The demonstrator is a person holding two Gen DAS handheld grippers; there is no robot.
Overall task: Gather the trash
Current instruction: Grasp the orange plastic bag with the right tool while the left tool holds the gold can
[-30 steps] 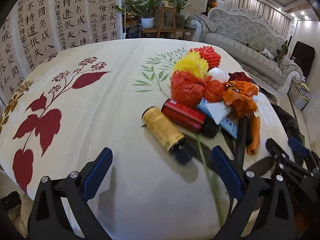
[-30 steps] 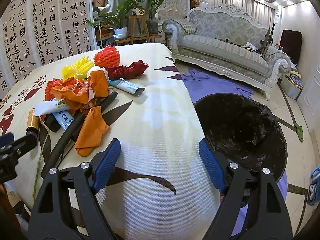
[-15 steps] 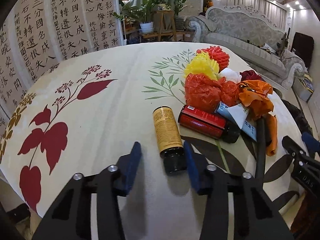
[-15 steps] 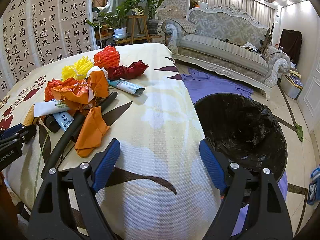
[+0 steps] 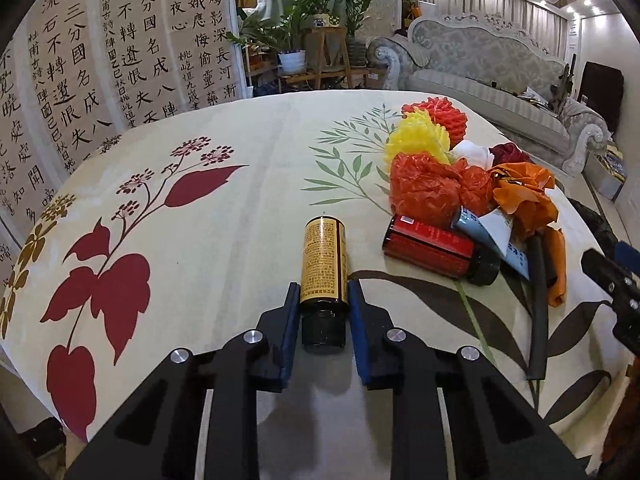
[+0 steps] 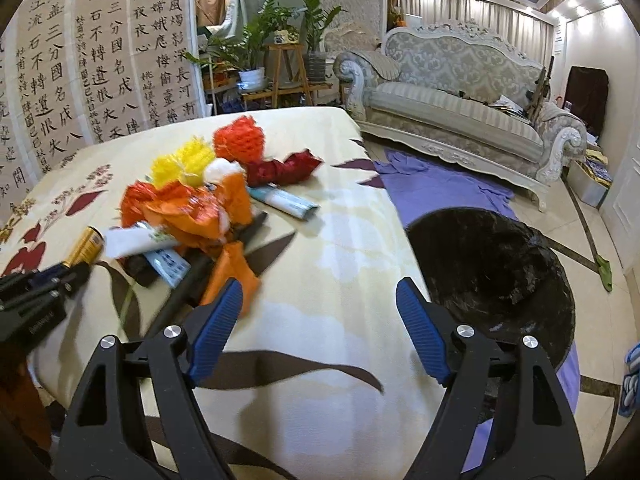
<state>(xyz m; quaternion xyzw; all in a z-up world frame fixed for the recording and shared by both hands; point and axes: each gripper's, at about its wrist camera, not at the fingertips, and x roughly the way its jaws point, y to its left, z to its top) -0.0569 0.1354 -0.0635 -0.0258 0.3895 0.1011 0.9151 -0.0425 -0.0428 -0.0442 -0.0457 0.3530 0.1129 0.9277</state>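
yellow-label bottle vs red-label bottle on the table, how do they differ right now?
The yellow bottle lies alone, apart from the pile; the red bottle rests against the trash pile. The yellow bottle points its cap at the left gripper, whose jaws are closing around its cap end; the red bottle lies crosswise, untouched. Both lie on their sides with dark caps.

Evenly lit from ceiling spotlights (image 5: 587, 1) upper right. Soft shadows on the tablecloth (image 5: 240, 240). Heavy fisheye bending, dark vignetted corners. Possibly motion blur across the right wrist view's trash pile (image 6: 192, 208).
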